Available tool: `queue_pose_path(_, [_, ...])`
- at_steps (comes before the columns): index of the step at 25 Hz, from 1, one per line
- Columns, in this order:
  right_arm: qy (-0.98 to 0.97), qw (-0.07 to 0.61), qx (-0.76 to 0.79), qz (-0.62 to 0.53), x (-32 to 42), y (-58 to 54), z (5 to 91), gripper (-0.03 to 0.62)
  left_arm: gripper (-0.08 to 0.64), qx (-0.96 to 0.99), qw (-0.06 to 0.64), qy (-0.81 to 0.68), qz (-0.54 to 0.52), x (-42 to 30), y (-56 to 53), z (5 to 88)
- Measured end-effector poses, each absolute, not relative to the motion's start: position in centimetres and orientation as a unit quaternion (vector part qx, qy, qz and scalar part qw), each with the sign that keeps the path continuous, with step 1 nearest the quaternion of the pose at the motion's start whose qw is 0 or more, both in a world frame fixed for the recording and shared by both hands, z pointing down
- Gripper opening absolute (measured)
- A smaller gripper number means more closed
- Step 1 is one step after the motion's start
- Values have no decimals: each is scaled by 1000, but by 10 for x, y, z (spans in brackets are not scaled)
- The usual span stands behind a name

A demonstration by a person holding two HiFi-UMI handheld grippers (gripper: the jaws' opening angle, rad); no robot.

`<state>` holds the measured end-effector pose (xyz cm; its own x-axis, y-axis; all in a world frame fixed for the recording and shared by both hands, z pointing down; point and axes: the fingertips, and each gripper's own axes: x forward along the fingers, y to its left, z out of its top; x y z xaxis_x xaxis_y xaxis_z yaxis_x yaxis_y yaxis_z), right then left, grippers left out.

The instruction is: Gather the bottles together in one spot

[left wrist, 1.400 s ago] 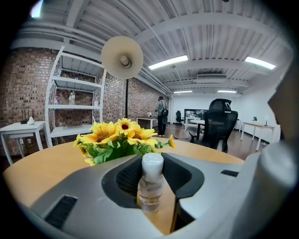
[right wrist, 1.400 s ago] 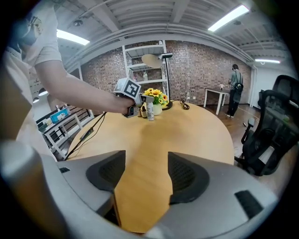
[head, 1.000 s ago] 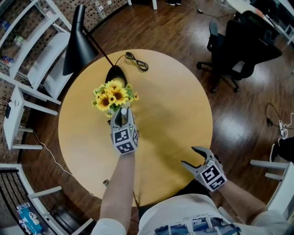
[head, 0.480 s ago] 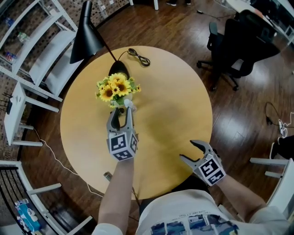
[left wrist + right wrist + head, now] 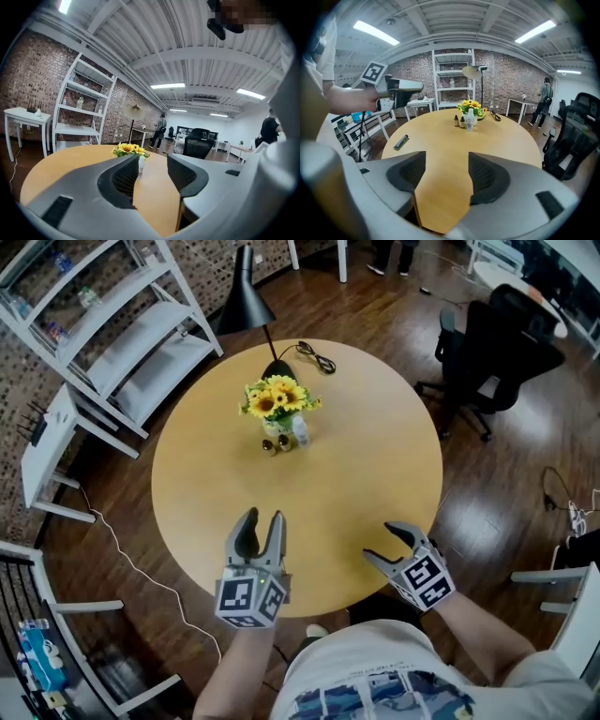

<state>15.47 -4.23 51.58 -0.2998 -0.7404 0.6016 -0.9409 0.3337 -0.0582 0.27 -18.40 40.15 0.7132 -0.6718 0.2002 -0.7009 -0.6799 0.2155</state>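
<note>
Head view | bottles (image 5: pixel 284 438) clustered at 12 o'clock on worktop (image 5: pixel 366 493), beside flowers (image 5: pixel 278 399) (gathered, I'd judge) | left hand-held gripper (image 5: pixel 262 517) just opened, empty | right hand-held gripper (image 5: pixel 380 542) agape, empty, both at 6 o'clock, clear of the cluster.

I am wearing a white short-sleeved T-shirt (image 5: pixel 375 652) with a blue print across its front. I am carrying two grey plastic tools, the left gripper (image 5: pixel 261 521) and the right gripper (image 5: pixel 382 542), each showing curved jaws with dark ribbed pads and a white cube (image 5: pixel 251 599) of black square markers. The left one's jaws have just been opening, nothing between them.
</note>
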Motion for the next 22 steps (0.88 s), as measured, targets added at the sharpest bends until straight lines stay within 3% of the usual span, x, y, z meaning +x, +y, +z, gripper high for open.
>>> queue_pose_path(10, [-767, 237, 561, 199, 36, 34, 486, 308, 189, 898, 208, -373, 109, -182, -29, 438])
queue_pose_path(22, [-741, 257, 584, 213, -42, 127, 489, 308, 189, 890, 258, -351, 134, -281, 83, 483])
